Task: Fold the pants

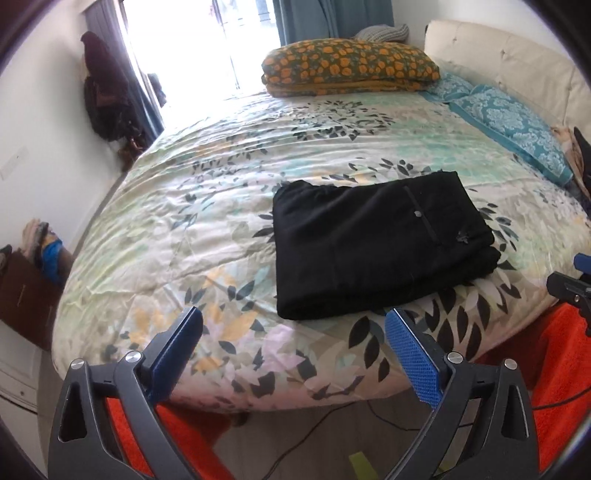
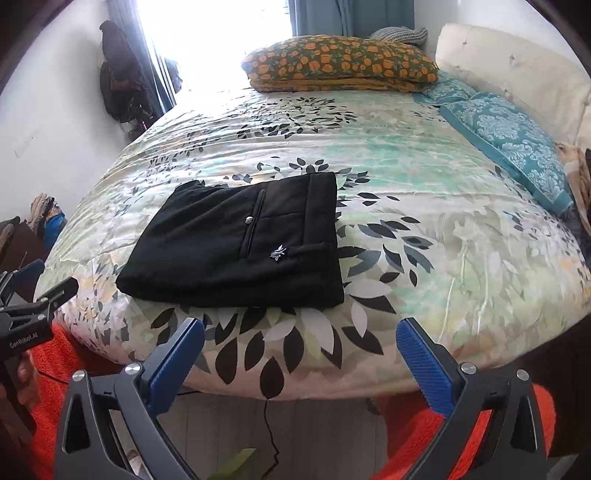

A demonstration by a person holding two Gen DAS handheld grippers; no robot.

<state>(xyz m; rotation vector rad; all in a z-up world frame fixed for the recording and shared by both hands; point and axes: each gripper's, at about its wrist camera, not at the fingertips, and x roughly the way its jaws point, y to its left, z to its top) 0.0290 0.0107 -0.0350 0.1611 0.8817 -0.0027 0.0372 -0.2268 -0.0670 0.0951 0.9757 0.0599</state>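
1. Bedroom: a bed (image 1: 221, 192) under a leaf-print quilt (image 2: 424, 236) fills both views, with a bright window behind and a blue curtain (image 2: 354, 16) beside it.
2. At the far end lies a folded orange-flowered blanket (image 1: 351, 68); along the right edge sit teal patterned pillows (image 2: 509, 140) against a cream headboard (image 1: 517, 62).
3. Black pants (image 1: 376, 243) lie folded into a neat rectangle on the quilt, near the bed's near edge, with a back pocket, its button and a small pale emblem facing up.
4. Left gripper (image 1: 293, 328) hangs over the near edge of the bed, its jaws spread wide, nothing between them; the pants lie just beyond and a little right of its tips, not touched.
5. Right gripper (image 2: 299, 338) is likewise spread wide and empty, short of the pants, which lie beyond and to its left.
6. Each gripper shows at the side edge of the other's view.
7. Orange fabric (image 2: 424, 435) shows below the grippers, above a grey wood floor (image 2: 303, 424) with a black cable (image 2: 271, 432).
8. Dark clothes (image 1: 107, 88) hang on the left wall.
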